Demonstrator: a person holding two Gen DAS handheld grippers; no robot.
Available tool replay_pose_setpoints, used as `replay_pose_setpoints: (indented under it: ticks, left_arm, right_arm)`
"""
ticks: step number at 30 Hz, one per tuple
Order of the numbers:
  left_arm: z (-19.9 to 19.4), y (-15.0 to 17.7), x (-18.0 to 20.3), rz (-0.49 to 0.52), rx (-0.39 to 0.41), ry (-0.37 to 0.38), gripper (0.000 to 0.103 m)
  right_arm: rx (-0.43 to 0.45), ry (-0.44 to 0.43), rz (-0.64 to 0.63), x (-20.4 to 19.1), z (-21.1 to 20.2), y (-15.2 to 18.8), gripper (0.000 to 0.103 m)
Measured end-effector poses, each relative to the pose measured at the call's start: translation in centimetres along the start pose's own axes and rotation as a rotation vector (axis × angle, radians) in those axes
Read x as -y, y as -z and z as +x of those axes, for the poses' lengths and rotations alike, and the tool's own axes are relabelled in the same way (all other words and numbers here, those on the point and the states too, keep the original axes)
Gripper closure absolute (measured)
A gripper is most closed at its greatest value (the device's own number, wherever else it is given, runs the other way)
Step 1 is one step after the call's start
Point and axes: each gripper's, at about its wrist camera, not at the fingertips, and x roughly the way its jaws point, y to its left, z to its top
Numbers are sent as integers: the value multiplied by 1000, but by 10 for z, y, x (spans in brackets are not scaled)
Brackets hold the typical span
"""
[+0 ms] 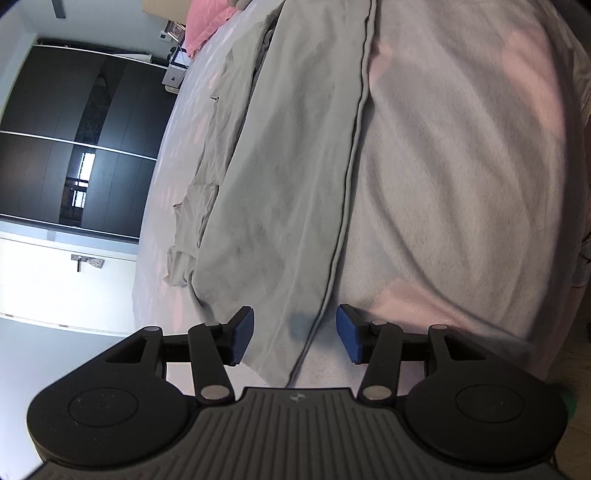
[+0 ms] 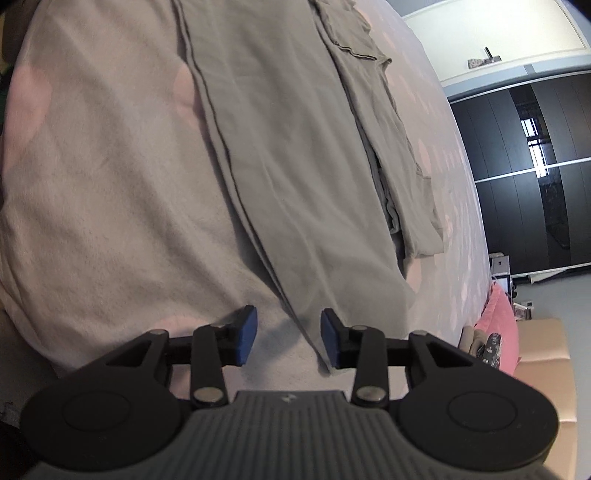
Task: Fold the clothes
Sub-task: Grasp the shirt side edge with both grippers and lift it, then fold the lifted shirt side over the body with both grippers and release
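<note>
While both tongs hover with fingers apart, a grey garment lies stretched along the bed.

Left tongs (image 1: 294,334) sit at the lower centre of the left wrist view, blue pads (image 1: 243,334) spread wide and holding nothing; the grey garment (image 1: 284,155) runs from the top of that frame down between the pads, its seamed edge nearest the tongs; right tongs (image 2: 289,336) are likewise parted and empty at the lower centre of the right wrist view, the garment's corner just ahead of them; bed cover (image 2: 103,155) pale with pink patches; pink pillow (image 1: 203,22) upper left; dark wardrobe (image 1: 74,140) at left.
</note>
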Motion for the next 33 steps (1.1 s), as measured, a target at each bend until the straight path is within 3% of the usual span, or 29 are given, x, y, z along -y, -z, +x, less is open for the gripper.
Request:
replay_pose_setpoints:
  ticks: [8, 10, 12, 15, 17, 24, 33]
  left_arm:
    - [13, -3, 0, 27, -34, -51, 56]
    - [15, -5, -3, 7, -41, -56, 56]
    - [15, -6, -6, -15, -46, -54, 58]
    - [10, -5, -10, -40, -55, -28, 82]
    - [6, -4, -11, -64, -65, -16, 95]
    - [-18, -6, -46, -251, -32, -11, 99]
    - [-59, -2, -111, -424, 43, 13, 101]
  right_arm:
    - [-15, 70, -63, 0, 15, 8, 63]
    - [-3, 90, -99, -3, 19, 8, 70]
    - [0, 101, -133, -8, 21, 7, 88]
    - [0, 102, -130, -7, 18, 8, 100]
    - [3, 109, -93, -2, 11, 5, 101]
    - [50, 161, 48, 30, -16, -1, 101]
    - [96, 188, 131, 67, -57, -10, 102]
